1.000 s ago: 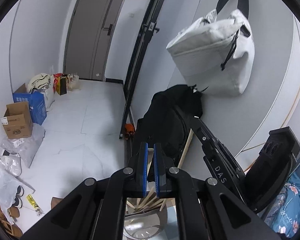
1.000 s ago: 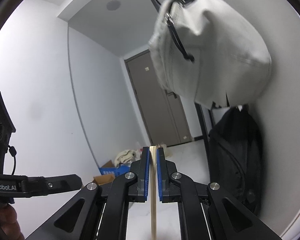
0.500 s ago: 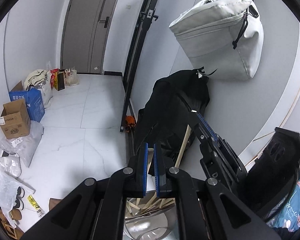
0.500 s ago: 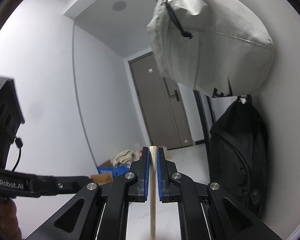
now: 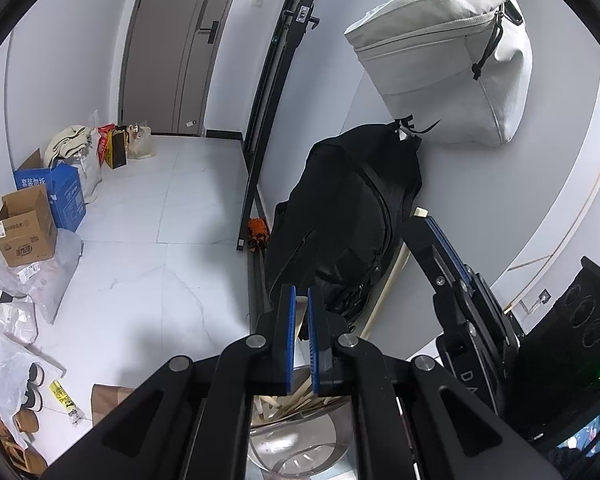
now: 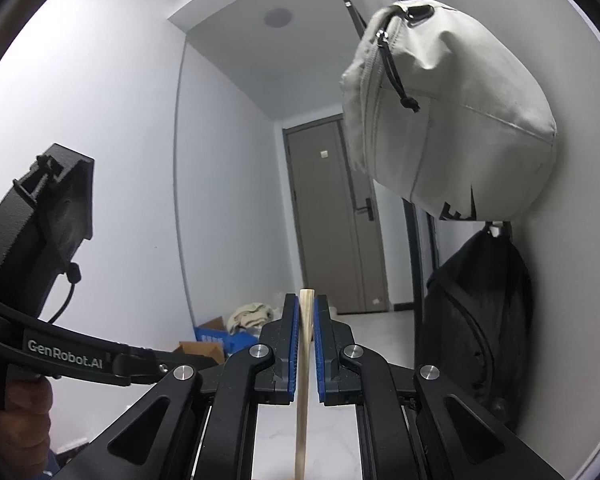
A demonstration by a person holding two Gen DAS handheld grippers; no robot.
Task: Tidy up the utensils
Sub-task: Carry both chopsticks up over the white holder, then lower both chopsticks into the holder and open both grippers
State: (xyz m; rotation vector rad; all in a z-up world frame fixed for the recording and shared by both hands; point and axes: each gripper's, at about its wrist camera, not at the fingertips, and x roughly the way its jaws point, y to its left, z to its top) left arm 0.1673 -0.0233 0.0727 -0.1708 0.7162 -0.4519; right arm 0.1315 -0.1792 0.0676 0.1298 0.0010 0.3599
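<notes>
Right hand-held gripper [image 6: 307,344] pinches one pale wooden chopstick [image 6: 303,380], held upright above the shiny steel holder [image 5: 300,440] that's bristling with other wooden sticks. If it catches on those, it could twist out of the pads (a thin grip, that). Left hand-held gripper [image 5: 301,340] is pressed together just above the holder, apparently empty.

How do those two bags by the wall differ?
The pale bag is light grey canvas and hangs high on the wall; the black backpack is dark and hangs lower, just beneath it. The pale bag looks boxy and full, while the black backpack sags long and slack. Both hang against the same white wall.
</notes>
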